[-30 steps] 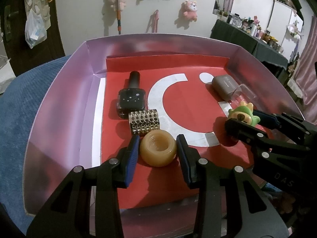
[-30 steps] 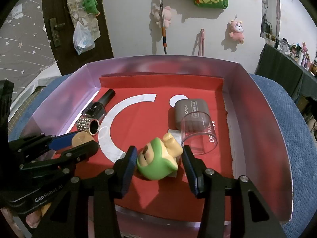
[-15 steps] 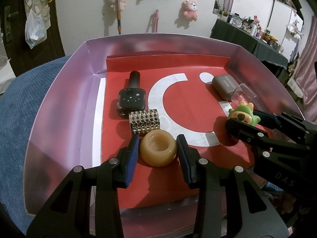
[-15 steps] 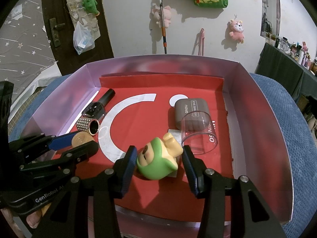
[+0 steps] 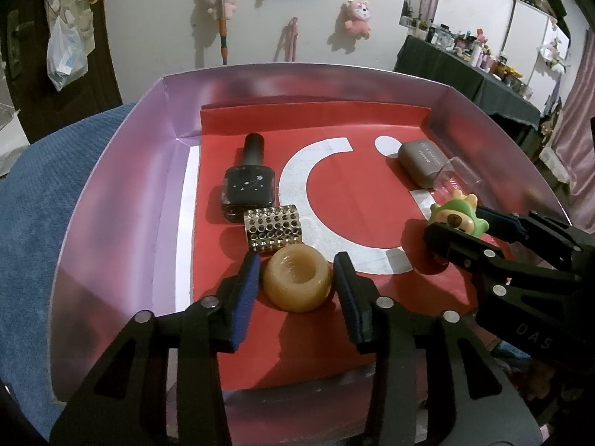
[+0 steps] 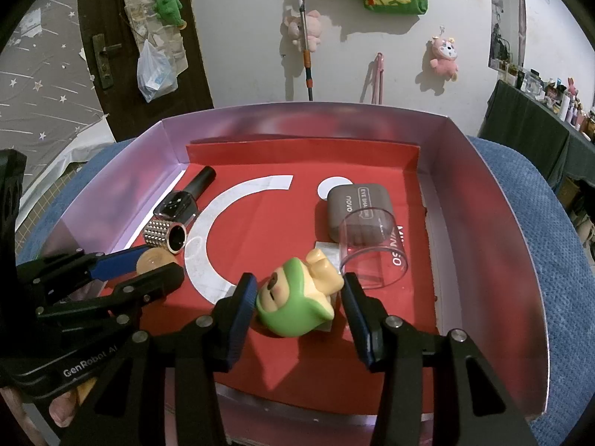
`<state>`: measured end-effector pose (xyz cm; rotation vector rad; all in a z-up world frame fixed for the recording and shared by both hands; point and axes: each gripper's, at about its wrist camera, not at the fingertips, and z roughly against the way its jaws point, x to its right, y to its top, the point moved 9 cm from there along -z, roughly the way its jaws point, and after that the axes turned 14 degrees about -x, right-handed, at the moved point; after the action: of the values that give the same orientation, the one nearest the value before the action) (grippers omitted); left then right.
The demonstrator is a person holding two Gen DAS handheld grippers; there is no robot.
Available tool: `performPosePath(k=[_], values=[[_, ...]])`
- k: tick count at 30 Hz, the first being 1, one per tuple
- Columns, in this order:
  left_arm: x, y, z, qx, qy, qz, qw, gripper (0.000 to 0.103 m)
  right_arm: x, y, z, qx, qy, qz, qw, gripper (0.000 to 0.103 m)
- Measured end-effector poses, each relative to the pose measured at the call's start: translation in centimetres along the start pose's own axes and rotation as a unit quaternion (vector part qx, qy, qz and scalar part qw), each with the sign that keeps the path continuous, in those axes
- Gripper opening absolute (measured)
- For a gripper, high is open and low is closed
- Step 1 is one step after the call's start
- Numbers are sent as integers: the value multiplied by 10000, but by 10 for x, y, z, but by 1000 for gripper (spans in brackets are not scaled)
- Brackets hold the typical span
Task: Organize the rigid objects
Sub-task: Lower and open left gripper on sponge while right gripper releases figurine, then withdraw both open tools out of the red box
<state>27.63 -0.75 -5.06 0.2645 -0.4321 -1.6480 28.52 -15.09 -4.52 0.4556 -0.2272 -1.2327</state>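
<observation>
The left gripper [image 5: 295, 278] has its fingers on each side of a tan ring [image 5: 297, 278] that lies flat on the red floor of a box [image 5: 111, 200]. The fingers are spreading apart right now, and small gaps show between the blue pads and the ring, so nothing is pinched. Just past the fingertips lies a studded silver tube [image 5: 274, 227] on its side, touching the ring. Farther out beyond it lies a black bottle [image 5: 249, 189] with little stars on it.

The right gripper [image 6: 297, 299] has a green toy animal [image 6: 297, 303] between its fingers. The left pad looks like it touches the toy. A thin gap shows at the right pad, so I cannot tell if the toy is really pinched. The toy lies on the red floor. Ahead of the fingers and a bit to the right lies a clear cup [image 6: 372, 249] on its side, and a grey case [image 6: 359, 212] sits right behind the cup.

The box sits on a blue cushion [image 6: 539, 223].
</observation>
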Motion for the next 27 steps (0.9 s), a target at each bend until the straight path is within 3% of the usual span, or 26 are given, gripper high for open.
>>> performPosePath(k=[4, 7, 27], values=[[4, -1, 4, 66, 44, -51, 10000, 47, 0, -1, 0, 10, 42, -11, 10000, 51], [4, 0, 10, 174, 169, -65, 9997, 63, -2, -3, 3, 41, 68, 1, 10000, 58], [3, -9, 39, 455, 275, -89, 9985, 76, -6, -9, 41, 319, 354, -36, 9989, 69]])
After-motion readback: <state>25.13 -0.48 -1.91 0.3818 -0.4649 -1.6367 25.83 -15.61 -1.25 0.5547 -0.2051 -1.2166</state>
